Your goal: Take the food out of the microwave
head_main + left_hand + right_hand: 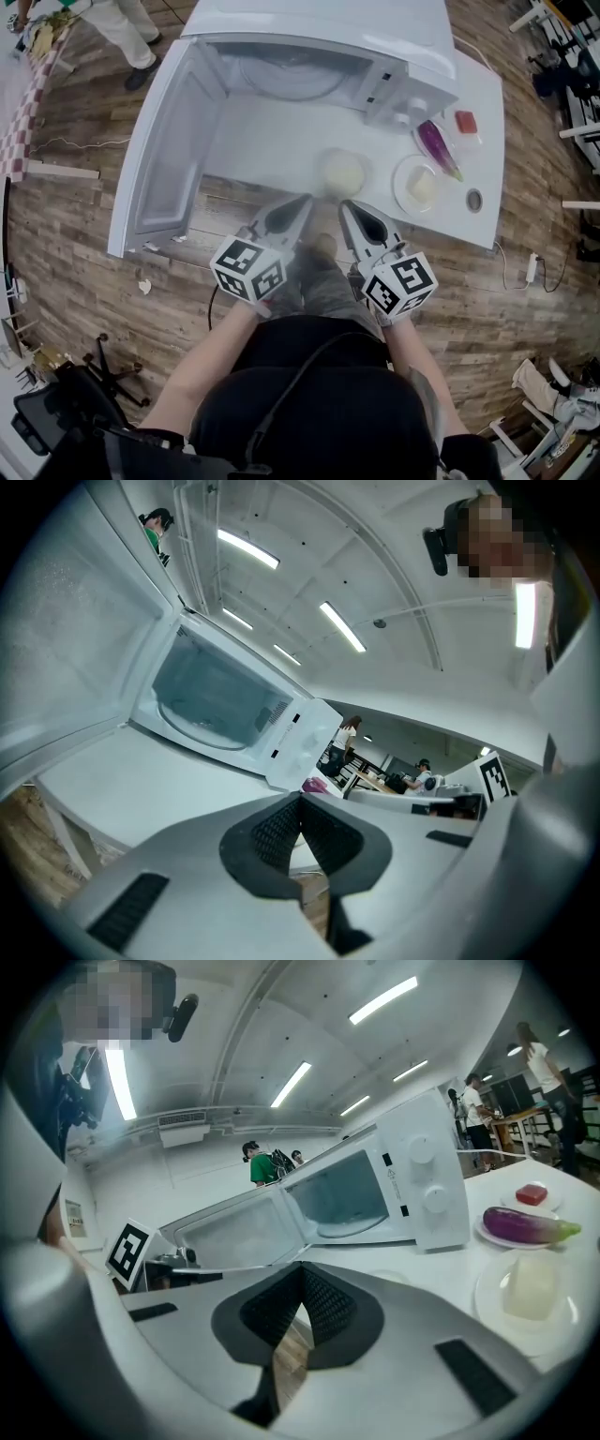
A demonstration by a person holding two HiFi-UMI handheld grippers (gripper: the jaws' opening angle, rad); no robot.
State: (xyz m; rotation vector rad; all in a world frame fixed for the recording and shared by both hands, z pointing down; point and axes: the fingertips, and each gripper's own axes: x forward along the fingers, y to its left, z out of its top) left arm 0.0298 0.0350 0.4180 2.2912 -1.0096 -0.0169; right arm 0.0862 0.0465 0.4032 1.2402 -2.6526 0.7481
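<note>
**Setting:** wood-plank floor, with a white table [492, 159] carrying every item.

**Item 1, food [343, 172]:** a pale round mound on a shallow dish. It stands on the table just in front of the microwave's open mouth, outside the cavity. It sits flat and is round from above, so no long axis or pointing direction can be told.

**Item 2, microwave [375, 47]:** the door [178, 141] is swung wide to the left. The cavity shows only the glass turntable [291, 80].

**Item 3, left gripper [302, 202] and right gripper [349, 208]:** both are at the table's near edge, short of the food and apart from it. Each pair of jaws is closed tip to tip with nothing between.

**Item 4, to the right:** a plate with a pale block [419, 186], an eggplant [437, 147] and a red cube [466, 122].

**Step, as judged:** the removal looks complete, with the food set down and released. The only move left would be closing the door, which calls for a push on its outer face, most easily with the left gripper.
</note>
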